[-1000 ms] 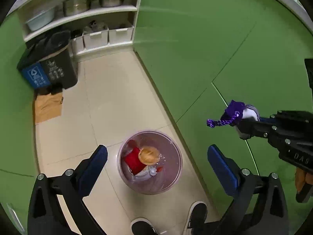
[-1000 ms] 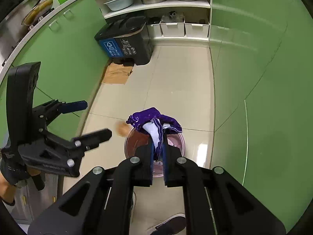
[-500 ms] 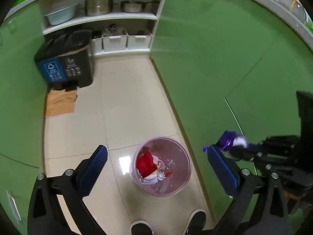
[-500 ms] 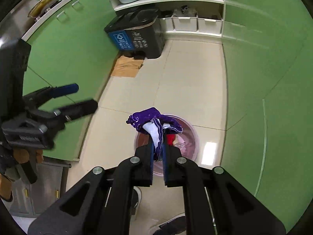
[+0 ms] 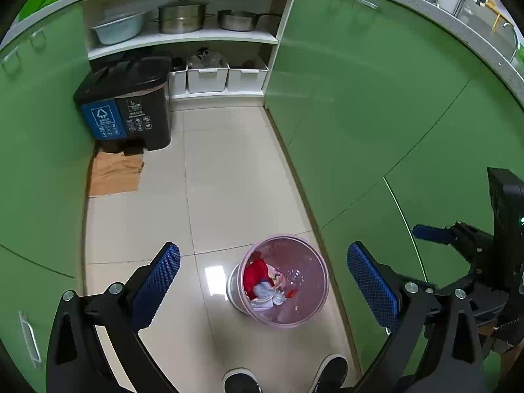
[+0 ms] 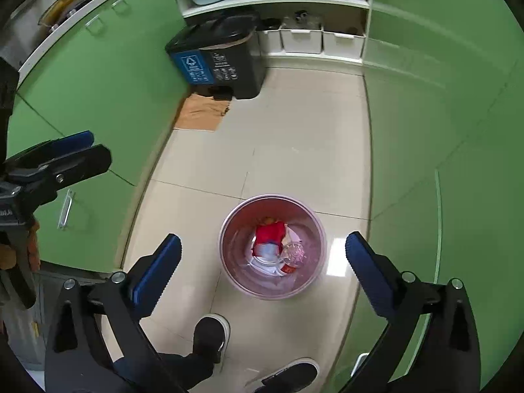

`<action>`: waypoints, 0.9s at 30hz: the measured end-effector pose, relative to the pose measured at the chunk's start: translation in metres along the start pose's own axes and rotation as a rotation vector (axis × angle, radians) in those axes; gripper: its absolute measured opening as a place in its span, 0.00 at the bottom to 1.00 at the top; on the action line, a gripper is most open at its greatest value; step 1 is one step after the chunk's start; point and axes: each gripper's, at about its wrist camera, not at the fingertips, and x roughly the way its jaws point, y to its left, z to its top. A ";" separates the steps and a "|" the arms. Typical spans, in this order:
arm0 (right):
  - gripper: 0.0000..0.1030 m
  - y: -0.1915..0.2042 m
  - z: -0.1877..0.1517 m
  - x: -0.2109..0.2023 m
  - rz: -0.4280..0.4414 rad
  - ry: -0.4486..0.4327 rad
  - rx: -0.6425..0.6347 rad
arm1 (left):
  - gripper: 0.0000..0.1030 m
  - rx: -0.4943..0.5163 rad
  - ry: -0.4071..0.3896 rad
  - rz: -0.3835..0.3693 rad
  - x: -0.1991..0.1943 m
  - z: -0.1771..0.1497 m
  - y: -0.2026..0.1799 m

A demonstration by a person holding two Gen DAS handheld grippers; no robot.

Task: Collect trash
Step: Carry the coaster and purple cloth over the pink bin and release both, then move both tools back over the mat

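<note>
Hanging above the floor, the right gripper points down at the round pink bin, which stands on the beige tiles directly between its two blue pads. Its jaws have just been opening and now stand spread wide, with nothing between them; the purple wrapper it pinched a moment ago cannot be made out in either view. Inside the bin lie a red piece of trash, something pale blue and a clear crumpled piece, all touching one another at the bottom. The left gripper is also tilted downward, and its jaws are spread wide and empty; in its view the bin sits between the pads, nearer to the right one. In the right wrist view the left gripper shows at the left edge, beside the green cabinet doors. The person's dark shoes stand on the tiles just beside the bin, on the near side. At the far end of the floor a black double trash can with a blue label stands against the cabinets, with a flat brown cardboard lying before it. Behind it, white shelves hold a steel pot, a pan and a basin, and white storage boxes sit below.
</note>
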 end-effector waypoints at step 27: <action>0.97 -0.027 0.022 -0.396 -0.156 -0.151 0.245 | 0.95 0.301 0.058 -0.185 -0.251 0.118 -0.181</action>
